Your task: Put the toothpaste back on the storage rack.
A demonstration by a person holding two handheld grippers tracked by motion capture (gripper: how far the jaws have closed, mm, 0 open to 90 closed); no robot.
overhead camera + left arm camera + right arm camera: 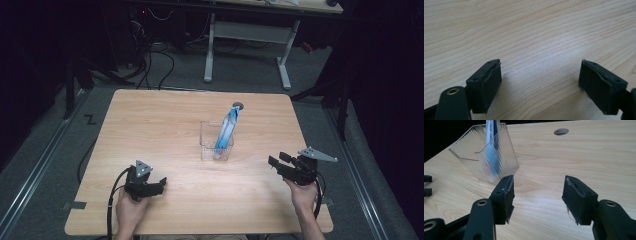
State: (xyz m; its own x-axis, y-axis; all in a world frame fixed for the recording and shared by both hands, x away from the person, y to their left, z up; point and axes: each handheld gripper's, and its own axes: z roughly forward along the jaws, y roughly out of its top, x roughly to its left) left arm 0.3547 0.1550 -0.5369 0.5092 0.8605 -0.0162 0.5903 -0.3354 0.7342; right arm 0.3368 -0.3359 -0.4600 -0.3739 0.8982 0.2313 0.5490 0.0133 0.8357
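Ribbed clear holder (pixel 486 157) | right gripper view: ribbing | high view: blue tube (pixel 227 127)

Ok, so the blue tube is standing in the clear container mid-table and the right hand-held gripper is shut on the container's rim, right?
Not quite. The blue tube does stand in the clear container mid-table, but the right hand-held gripper is open and holds nothing. The right gripper view shows its jaws spread over bare table, with the container just beyond its left jaw.
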